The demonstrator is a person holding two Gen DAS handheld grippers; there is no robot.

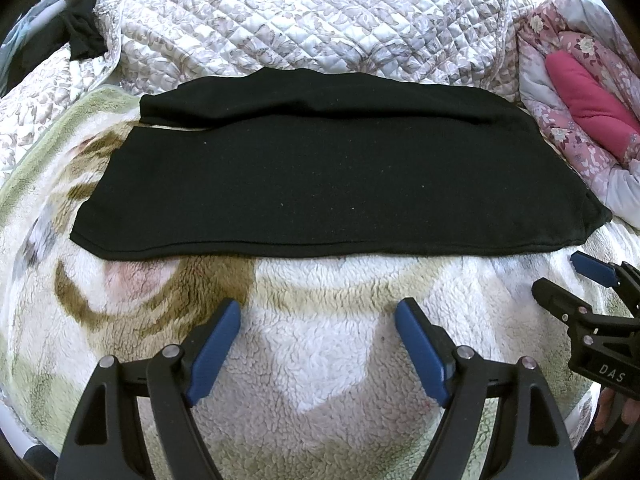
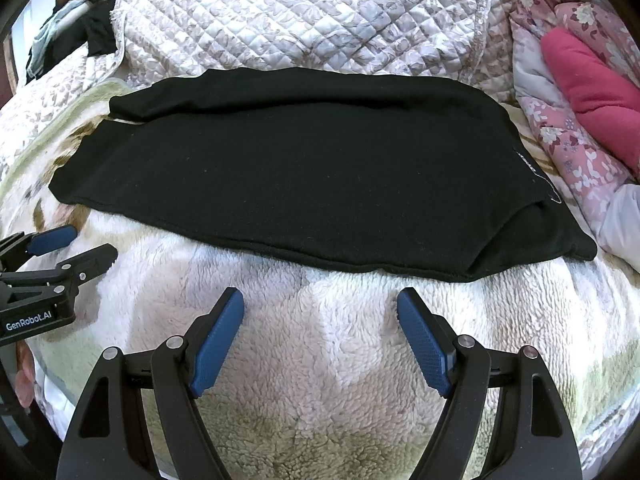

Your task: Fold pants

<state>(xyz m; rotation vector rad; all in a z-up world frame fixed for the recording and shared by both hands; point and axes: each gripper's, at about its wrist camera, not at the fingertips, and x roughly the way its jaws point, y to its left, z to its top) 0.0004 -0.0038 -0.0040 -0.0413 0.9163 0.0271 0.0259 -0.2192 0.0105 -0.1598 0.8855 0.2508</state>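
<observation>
Black pants (image 1: pixel 328 176) lie flat across a fleece blanket, folded lengthwise, with the legs' ends at the left and the waist at the right. In the right wrist view the same pants (image 2: pixel 312 176) show a small white mark near their right end. My left gripper (image 1: pixel 318 312) hovers open just short of the pants' near edge, with nothing between its blue pads. My right gripper (image 2: pixel 320 304) is open too, also short of that edge. The right gripper (image 1: pixel 560 280) shows at the right of the left wrist view, and the left gripper (image 2: pixel 86 246) at the left of the right wrist view.
The patterned fleece blanket (image 1: pixel 320 360) covers the bed. A quilted floral cover (image 1: pixel 304 12) is bunched behind the pants. A pink floral quilt with a magenta lining (image 1: pixel 588 100) lies at the right. Dark clothing (image 1: pixel 80 36) hangs at the far left.
</observation>
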